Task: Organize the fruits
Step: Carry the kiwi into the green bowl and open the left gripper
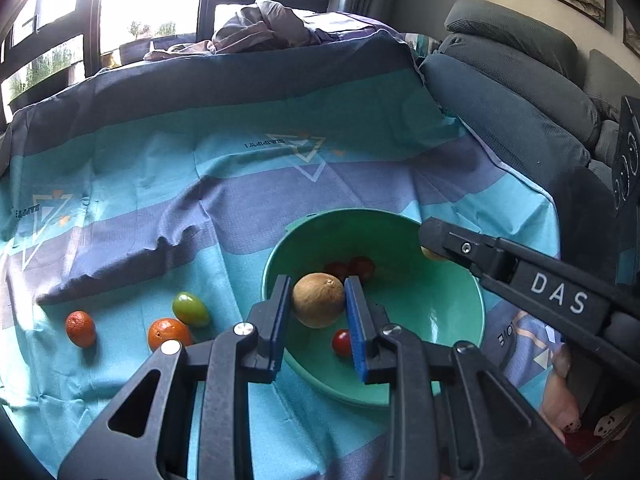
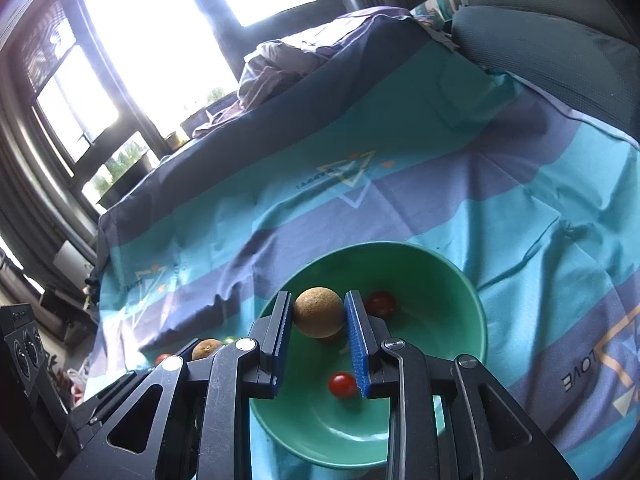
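A green bowl [image 1: 432, 308] sits on the blue patterned cloth and holds several cherry tomatoes [image 1: 341, 342]. My left gripper [image 1: 318, 300] is shut on a brown round fruit [image 1: 318, 300] and holds it over the bowl's near-left side. My right gripper [image 2: 318, 312] is shut on another brown round fruit [image 2: 319, 312] above the same bowl [image 2: 452, 292], with red tomatoes [image 2: 342, 385] below it. In the left wrist view the right gripper's finger [image 1: 452, 240] reaches in over the bowl's right rim. A green fruit [image 1: 190, 309] and two orange fruits [image 1: 168, 334] [image 1: 81, 328] lie on the cloth left of the bowl.
A grey sofa [image 1: 520, 92] stands to the right of the cloth-covered surface. Crumpled clothes [image 1: 260, 28] lie at the far edge by the windows. A black speaker box [image 1: 626, 160] stands at the right.
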Action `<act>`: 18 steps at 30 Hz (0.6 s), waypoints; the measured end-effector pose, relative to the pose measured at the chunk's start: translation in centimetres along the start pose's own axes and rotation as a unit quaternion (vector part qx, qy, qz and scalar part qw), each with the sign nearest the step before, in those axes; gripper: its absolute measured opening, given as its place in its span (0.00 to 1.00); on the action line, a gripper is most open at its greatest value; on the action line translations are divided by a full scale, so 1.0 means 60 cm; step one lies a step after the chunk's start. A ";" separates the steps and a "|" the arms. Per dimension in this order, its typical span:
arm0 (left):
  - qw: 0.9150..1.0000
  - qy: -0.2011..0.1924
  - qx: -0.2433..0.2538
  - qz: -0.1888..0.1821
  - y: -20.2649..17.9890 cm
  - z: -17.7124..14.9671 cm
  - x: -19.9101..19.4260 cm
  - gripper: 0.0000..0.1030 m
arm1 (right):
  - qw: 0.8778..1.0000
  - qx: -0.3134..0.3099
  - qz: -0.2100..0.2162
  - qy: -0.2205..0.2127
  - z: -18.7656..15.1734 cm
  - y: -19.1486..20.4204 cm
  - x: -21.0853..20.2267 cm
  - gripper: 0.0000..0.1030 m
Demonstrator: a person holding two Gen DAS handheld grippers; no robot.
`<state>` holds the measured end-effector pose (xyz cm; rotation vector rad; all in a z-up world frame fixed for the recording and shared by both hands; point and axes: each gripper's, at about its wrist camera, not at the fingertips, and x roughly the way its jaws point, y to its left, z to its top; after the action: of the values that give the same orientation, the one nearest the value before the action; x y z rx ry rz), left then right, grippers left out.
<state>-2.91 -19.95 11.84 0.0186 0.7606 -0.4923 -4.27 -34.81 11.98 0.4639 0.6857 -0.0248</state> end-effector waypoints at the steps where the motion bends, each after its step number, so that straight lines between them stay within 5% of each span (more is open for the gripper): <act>1: 1.000 0.003 0.000 -0.004 -0.003 0.000 0.004 0.26 | 1.000 0.002 -0.004 0.002 0.000 -0.005 0.001 0.28; 18: 0.998 0.052 0.006 -0.039 -0.029 -0.005 0.061 0.26 | 0.999 0.022 -0.035 0.036 -0.001 -0.040 0.027 0.28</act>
<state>-1.60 -22.98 9.45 0.0265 0.8636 -0.5728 -3.45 -36.72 9.97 0.4855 0.7731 -0.0890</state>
